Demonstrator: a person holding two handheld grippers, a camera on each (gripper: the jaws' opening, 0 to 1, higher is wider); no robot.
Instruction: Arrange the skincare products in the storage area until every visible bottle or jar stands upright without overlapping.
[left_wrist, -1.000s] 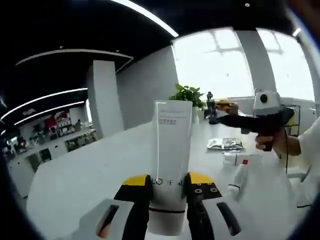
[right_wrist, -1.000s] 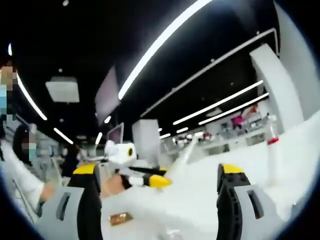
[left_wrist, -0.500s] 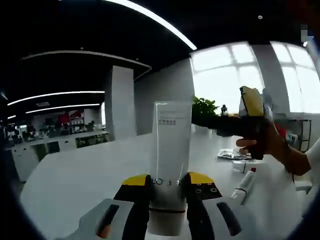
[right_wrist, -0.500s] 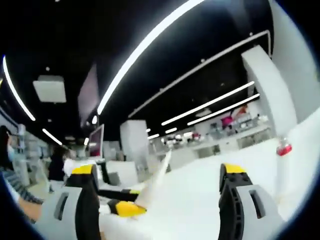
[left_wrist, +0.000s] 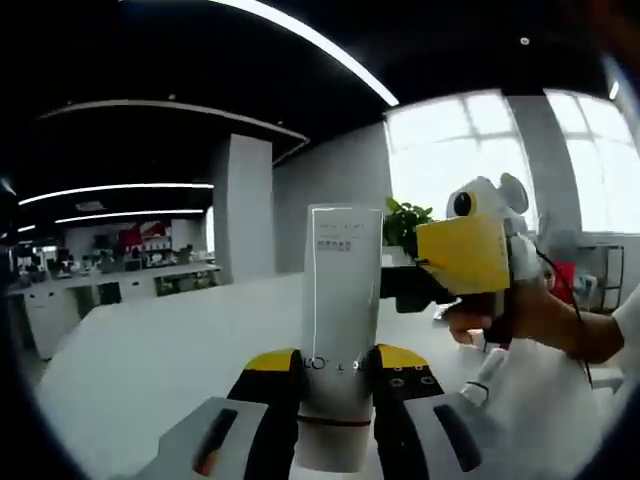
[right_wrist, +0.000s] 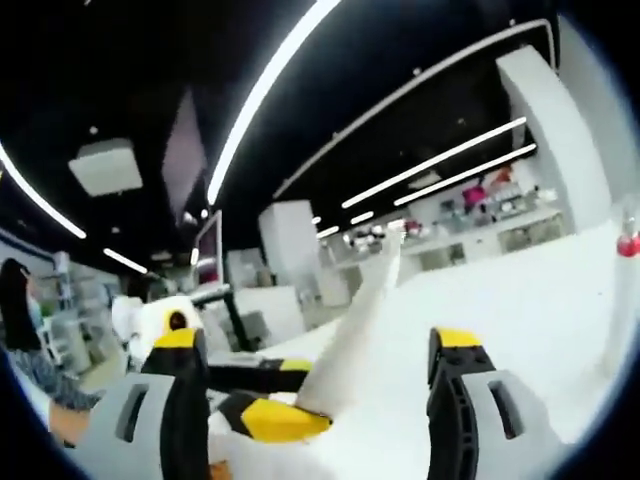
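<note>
Your left gripper (left_wrist: 337, 378) has its yellow-tipped jaws clamped on the tall white plastic squeeze tube (left_wrist: 341, 300), held upright above the white table (left_wrist: 150, 350) with its lower end cut off, while your right gripper (right_wrist: 315, 375) stands with jaws wide apart, the tube seen edge-on between them.

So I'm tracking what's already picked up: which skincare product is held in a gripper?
The tall white tube, clamped by the left gripper; the red-banded white bottle lies free on the table.
</note>
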